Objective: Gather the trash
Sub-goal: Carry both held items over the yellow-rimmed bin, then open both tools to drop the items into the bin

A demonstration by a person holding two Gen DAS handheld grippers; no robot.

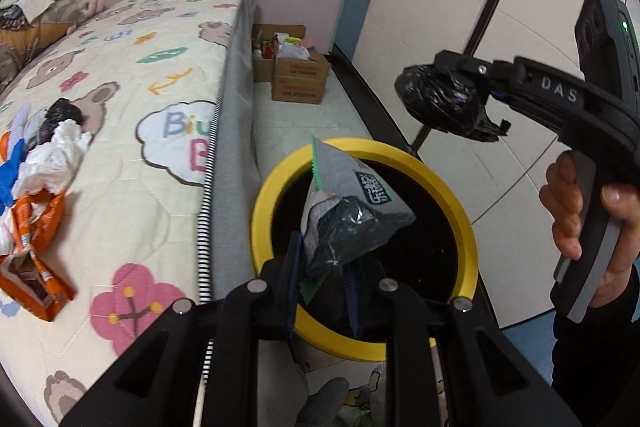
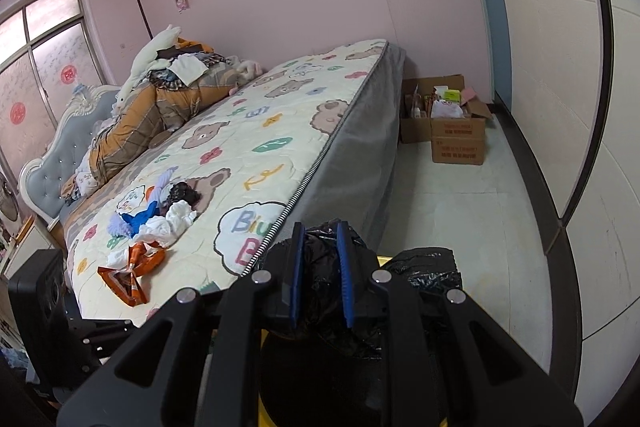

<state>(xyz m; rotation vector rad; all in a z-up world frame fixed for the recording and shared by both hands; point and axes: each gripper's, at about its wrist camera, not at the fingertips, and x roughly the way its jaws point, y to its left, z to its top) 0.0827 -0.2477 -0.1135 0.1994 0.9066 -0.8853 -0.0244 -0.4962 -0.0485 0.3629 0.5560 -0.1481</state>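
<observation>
- The yellow-rimmed bin (image 1: pixel 464 211) stands on the floor right against the grey side of the bed (image 1: pixel 132 163); everything else sits around it.
- The left gripper (image 1: pixel 322 281) hangs over the bin's near rim, jaws narrow and pinching a grey snack wrapper (image 1: pixel 340 195) that sticks up above the dark opening.
- The right gripper (image 2: pixel 320 271) is up beyond the bin's far rim, clamped tight on a crumpled black plastic bag (image 1: pixel 440 99); a hand (image 1: pixel 588 227) grips its handle.
- More trash (image 2: pixel 148 239) lies on the bed, well away from the bin: white tissue, blue scraps, torn orange wrappers.
- Cardboard boxes (image 2: pixel 456 135) stand past the bin, by the pink wall.
</observation>
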